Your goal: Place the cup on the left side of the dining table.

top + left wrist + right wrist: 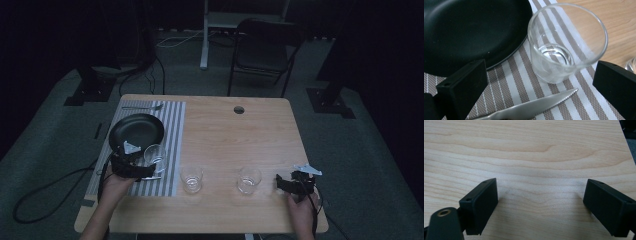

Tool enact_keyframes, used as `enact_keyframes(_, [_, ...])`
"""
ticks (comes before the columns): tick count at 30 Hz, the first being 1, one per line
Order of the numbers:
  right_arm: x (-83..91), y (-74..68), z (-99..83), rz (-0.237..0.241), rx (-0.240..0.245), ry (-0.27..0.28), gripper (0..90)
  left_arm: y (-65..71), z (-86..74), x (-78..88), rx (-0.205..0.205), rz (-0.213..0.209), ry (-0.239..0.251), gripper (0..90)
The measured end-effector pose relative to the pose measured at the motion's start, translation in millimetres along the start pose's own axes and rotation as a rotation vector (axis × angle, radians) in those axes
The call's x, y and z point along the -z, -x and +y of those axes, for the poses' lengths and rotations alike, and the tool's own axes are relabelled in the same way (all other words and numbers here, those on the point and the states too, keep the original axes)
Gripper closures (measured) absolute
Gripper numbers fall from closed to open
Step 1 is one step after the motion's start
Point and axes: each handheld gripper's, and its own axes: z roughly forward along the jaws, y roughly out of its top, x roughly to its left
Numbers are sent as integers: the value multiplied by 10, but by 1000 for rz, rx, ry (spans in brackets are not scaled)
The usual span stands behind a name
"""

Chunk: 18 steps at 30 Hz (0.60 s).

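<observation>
A clear empty glass [564, 50] stands upright on a striped placemat [516, 75], just right of a black plate [469, 32]. My left gripper [539, 72] is open, its jaws on either side of the glass's near wall and apart from it. A serrated table knife [534, 106] lies on the mat under the jaws. From above, the left gripper [142, 167] sits right beside the glass [155, 156]. My right gripper [541, 190] is open over bare wood, holding nothing; it [282, 183] is near the table's right front corner.
Two more empty glasses [191, 178] [249, 180] stand on the wooden table [235, 135] near the front. A fork [142, 106] lies at the placemat's far end. A cable hole [239, 109] is at the back; a folding chair [265, 50] stands behind.
</observation>
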Motion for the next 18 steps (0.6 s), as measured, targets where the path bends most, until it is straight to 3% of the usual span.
enact_keyframes(10, [0,0,0,0,0,0,119,-110,-303,58,54,6,0,2])
enact_keyframes(12, [0,0,0,0,0,0,119,-110,-303,58,54,6,0,2])
enact_keyframes(15, [0,-1,0,0,-1,0,119,-185,-455,73,92,20,4,2])
enact_keyframes(18, [1,-2,1,0,-2,-1,119,-207,-508,79,105,30,8,2])
